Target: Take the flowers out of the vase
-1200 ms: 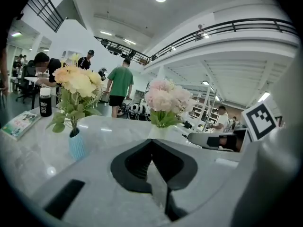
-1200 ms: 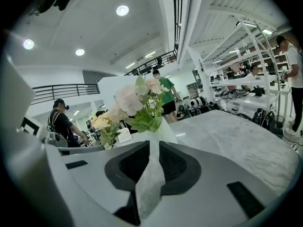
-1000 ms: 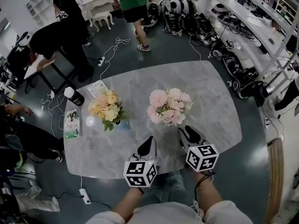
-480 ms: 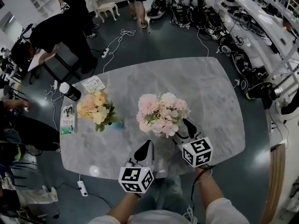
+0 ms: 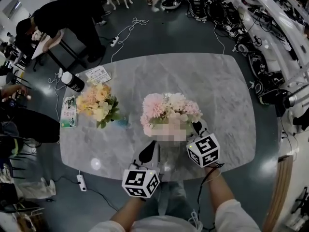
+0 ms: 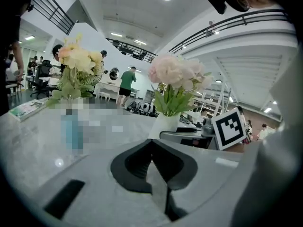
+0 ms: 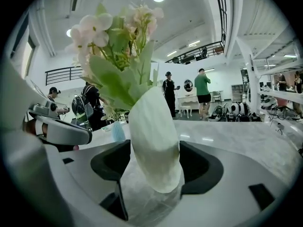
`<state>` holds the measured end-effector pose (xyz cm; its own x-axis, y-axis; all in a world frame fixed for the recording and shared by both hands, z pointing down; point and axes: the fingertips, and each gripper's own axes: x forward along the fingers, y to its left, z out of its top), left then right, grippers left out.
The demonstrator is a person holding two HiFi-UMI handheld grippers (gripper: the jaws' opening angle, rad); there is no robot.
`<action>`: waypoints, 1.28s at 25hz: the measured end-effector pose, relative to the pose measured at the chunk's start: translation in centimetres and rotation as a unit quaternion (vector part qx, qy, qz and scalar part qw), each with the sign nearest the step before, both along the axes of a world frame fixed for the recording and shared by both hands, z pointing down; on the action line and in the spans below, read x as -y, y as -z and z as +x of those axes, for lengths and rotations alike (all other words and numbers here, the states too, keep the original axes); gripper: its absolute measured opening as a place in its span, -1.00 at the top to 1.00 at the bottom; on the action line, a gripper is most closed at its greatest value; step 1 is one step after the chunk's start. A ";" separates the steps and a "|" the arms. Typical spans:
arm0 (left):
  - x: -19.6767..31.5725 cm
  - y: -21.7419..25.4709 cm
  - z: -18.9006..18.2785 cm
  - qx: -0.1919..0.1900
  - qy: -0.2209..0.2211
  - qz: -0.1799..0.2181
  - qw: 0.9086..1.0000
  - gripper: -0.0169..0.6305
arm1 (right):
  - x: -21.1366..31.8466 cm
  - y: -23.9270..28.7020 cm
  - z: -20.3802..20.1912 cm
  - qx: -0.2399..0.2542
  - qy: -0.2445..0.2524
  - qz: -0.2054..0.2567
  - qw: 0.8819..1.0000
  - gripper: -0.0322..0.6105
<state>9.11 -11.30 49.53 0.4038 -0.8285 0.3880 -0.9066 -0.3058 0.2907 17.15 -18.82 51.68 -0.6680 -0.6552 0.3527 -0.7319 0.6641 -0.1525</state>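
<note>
A pink bouquet (image 5: 169,111) stands in a white vase (image 7: 155,136) at the middle of the marble table (image 5: 227,105). My right gripper (image 5: 197,127) is at the bouquet's right side, low by the vase. Its jaws are opening, with the vase between the pads (image 7: 111,162) and close to both. My left gripper (image 5: 150,150) is shut and empty, just in front of the bouquet. In the left gripper view, the white vase (image 6: 165,125) and the right gripper's marker cube (image 6: 232,127) lie ahead. A yellow bouquet (image 5: 96,103) in a blue vase (image 5: 120,122) stands to the left.
A black bottle with a white cap (image 5: 73,81), a booklet (image 5: 68,112) and a printed card (image 5: 97,74) lie at the table's left end. People stand beyond that end. Cables and a power strip (image 5: 81,182) lie on the floor.
My right gripper has moved forward beside the pink bouquet and rolled, and its jaws now stand round the vase. The left gripper has barely shifted and stays shut.
</note>
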 end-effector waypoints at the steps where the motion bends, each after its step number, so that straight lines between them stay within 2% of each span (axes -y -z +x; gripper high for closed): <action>1: 0.1 0.1 0.0 0.000 0.002 0.001 1.000 0.92 | 0.1 0.0 0.0 -0.003 0.003 0.000 1.000 0.04; 7: 0.2 0.2 0.6 -0.004 -0.005 0.010 1.000 0.92 | 0.4 -0.3 0.2 -0.010 0.007 0.008 1.000 0.05; 16: 0.3 1.6 2.9 -0.001 -0.058 0.033 0.998 0.91 | 0.5 -0.2 0.3 -0.010 0.013 0.014 1.000 0.05; 24: 2.2 3.8 5.1 -0.009 -0.096 0.072 0.993 0.33 | 0.3 -0.2 0.3 -0.007 0.022 0.015 1.000 0.05; 32: 4.9 5.4 6.4 -0.013 -0.111 0.110 0.988 0.29 | 0.3 -0.3 0.2 -0.003 0.031 0.022 0.999 0.05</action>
